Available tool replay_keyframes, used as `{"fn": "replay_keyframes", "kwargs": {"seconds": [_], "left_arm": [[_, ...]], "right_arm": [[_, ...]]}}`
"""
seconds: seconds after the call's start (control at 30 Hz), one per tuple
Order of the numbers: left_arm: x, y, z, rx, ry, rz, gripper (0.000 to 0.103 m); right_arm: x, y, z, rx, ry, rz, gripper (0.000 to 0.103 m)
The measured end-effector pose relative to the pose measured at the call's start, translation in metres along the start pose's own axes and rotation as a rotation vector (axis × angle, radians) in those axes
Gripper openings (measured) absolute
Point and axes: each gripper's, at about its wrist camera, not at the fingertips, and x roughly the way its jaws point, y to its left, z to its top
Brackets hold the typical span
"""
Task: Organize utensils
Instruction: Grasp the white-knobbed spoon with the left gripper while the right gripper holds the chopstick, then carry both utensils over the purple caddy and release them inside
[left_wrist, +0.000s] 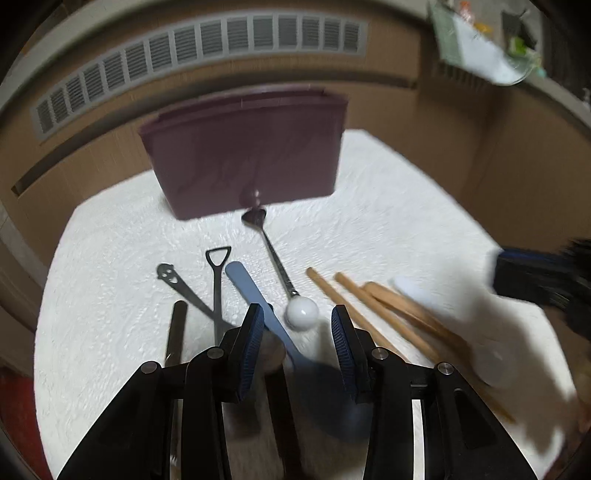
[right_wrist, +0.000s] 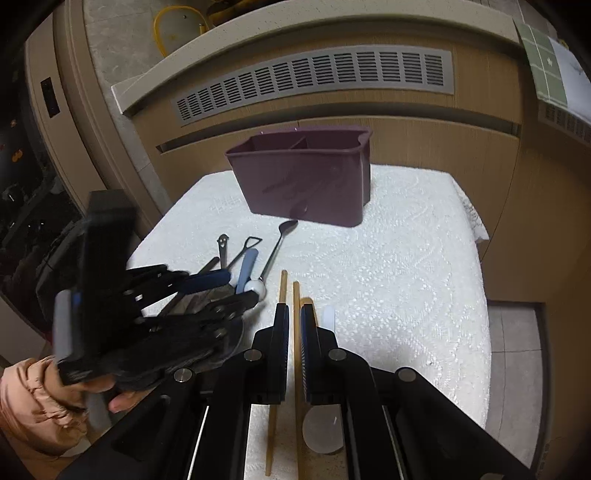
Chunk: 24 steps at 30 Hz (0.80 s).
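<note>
A maroon utensil holder (left_wrist: 251, 155) (right_wrist: 306, 177) with two compartments stands at the far side of a white cloth (left_wrist: 388, 206) (right_wrist: 399, 266). In front of it lie several utensils: a blue spoon (left_wrist: 255, 299), a thin metal spoon with a white ball end (left_wrist: 301, 314), metal picks (left_wrist: 218, 280), wooden chopsticks (left_wrist: 369, 314). My left gripper (left_wrist: 297, 332) is open above the blue spoon's handle. My right gripper (right_wrist: 294, 325) is shut on one wooden chopstick (right_wrist: 295, 295); the other chopstick (right_wrist: 281, 291) lies just left of it.
A wooden cabinet front with a grey vent grille (right_wrist: 314, 81) rises behind the cloth. A white spoon (right_wrist: 327, 321) lies right of the right gripper. Tiled floor (right_wrist: 513, 369) shows past the cloth's right edge. A person's hand (right_wrist: 40, 391) holds the left gripper.
</note>
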Motion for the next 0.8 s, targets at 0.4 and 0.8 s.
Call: {"fn": "replay_keyframes", "kwargs": {"seconds": [0.4, 0.8], "left_arm": [[-0.06, 0.019, -0.007, 0.044, -0.174, 0.047, 0.023], [-0.106, 0.064, -0.008, -0.052, -0.243, -0.029, 0.023]], "right_arm": [[0.057, 0.006, 0.003, -0.097, 0.183, 0.062, 0.015], [0.096, 0.024, 0.017, -0.171, 0.223, -0.085, 0.005]]}}
